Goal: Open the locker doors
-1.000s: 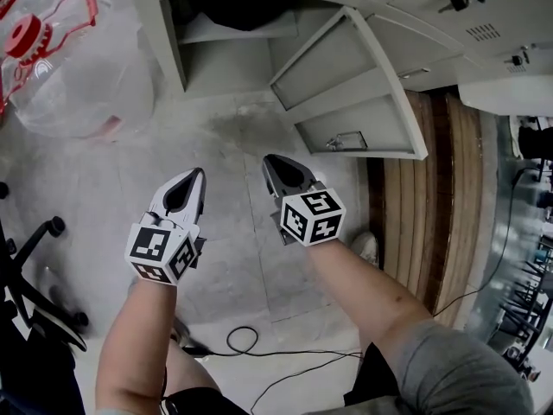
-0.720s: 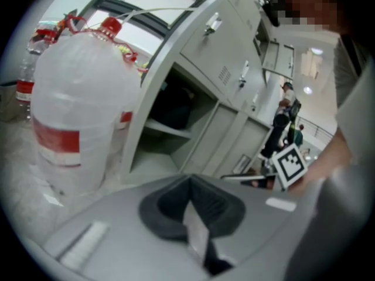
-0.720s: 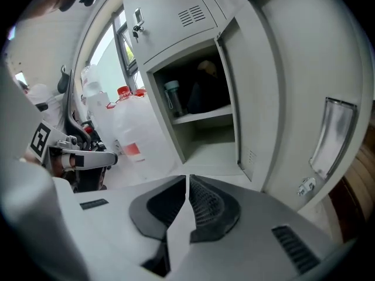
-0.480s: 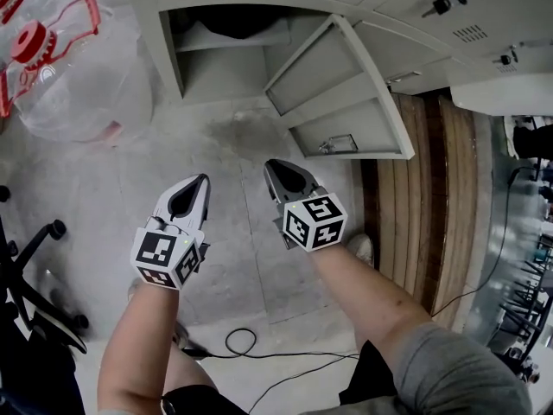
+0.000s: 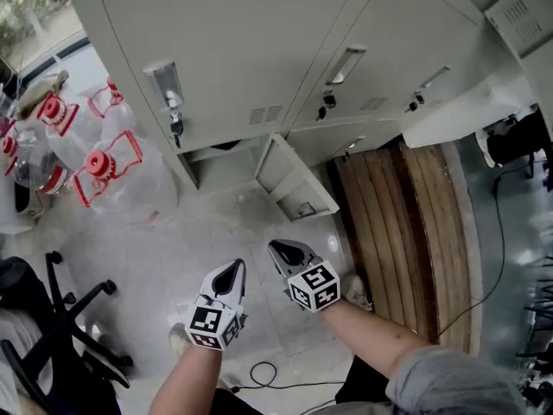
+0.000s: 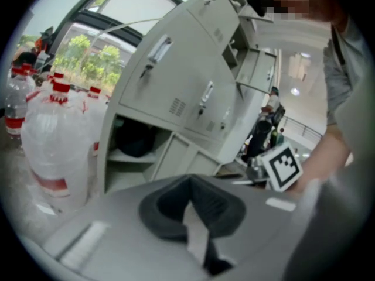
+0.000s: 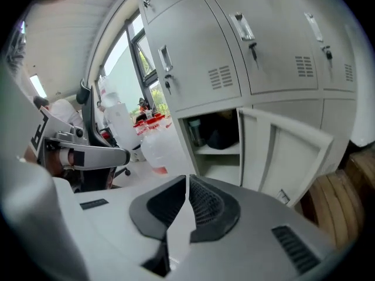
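Grey lockers [image 5: 259, 41] fill the top of the head view. The lower left door [image 5: 292, 180] stands swung open, showing a compartment [image 5: 220, 158] with a dark thing inside. The upper doors are closed, each with a handle [image 5: 164, 80] and a key [image 5: 176, 128] hanging below. Both grippers hang in the air in front of the lockers, well short of them. My left gripper [image 5: 233, 275] is shut and empty, and my right gripper [image 5: 283, 251] beside it is shut and empty too. The right gripper view looks over the open door [image 7: 287, 151] toward the closed upper doors [image 7: 199, 57].
Large clear water bottles with red handles [image 5: 108, 175] stand left of the lockers. An office chair [image 5: 65, 314] is at the lower left. Wooden planks [image 5: 406, 223] lie on the floor to the right, and a black cable [image 5: 263, 373] curls near the person's feet.
Both grippers have risen, still shut and side by side. The head view has lifted from the open lower compartment and now takes in the closed upper doors.
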The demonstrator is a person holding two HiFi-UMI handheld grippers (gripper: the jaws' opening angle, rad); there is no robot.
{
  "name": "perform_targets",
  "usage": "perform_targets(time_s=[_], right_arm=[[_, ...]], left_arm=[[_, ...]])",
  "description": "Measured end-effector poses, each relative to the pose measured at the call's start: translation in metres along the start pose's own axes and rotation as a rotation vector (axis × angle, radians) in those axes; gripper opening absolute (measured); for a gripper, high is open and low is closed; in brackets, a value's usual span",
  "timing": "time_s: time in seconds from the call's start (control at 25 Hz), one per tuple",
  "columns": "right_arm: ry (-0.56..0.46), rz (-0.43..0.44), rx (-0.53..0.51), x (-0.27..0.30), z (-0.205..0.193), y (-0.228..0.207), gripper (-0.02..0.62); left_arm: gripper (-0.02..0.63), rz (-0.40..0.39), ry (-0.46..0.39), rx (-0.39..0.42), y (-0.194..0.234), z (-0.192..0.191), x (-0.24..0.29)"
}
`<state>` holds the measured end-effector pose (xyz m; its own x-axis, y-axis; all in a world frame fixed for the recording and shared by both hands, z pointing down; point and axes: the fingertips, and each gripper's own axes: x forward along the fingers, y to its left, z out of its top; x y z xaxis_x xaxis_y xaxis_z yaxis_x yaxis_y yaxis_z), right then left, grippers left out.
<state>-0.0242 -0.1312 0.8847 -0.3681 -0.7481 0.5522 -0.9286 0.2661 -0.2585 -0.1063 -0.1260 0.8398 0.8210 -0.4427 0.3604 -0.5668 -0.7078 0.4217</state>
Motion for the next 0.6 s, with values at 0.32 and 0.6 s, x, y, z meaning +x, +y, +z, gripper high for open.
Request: perform_targets(time_s=[0.32, 0.6], right_arm=[[-0.149, -0.016, -0.035, -0.137, 0.179, -0.007, 0.017], [-0.284, -0.086, -0.013, -0.276, 0.318, -0.040, 0.009]], left_arm=[[0.005, -0.030, -0.100, 0.072, -0.108, 0.176, -0.030], [0.005, -0.067, -0.155, 0.175, -0.193, 0.315, -0.038]])
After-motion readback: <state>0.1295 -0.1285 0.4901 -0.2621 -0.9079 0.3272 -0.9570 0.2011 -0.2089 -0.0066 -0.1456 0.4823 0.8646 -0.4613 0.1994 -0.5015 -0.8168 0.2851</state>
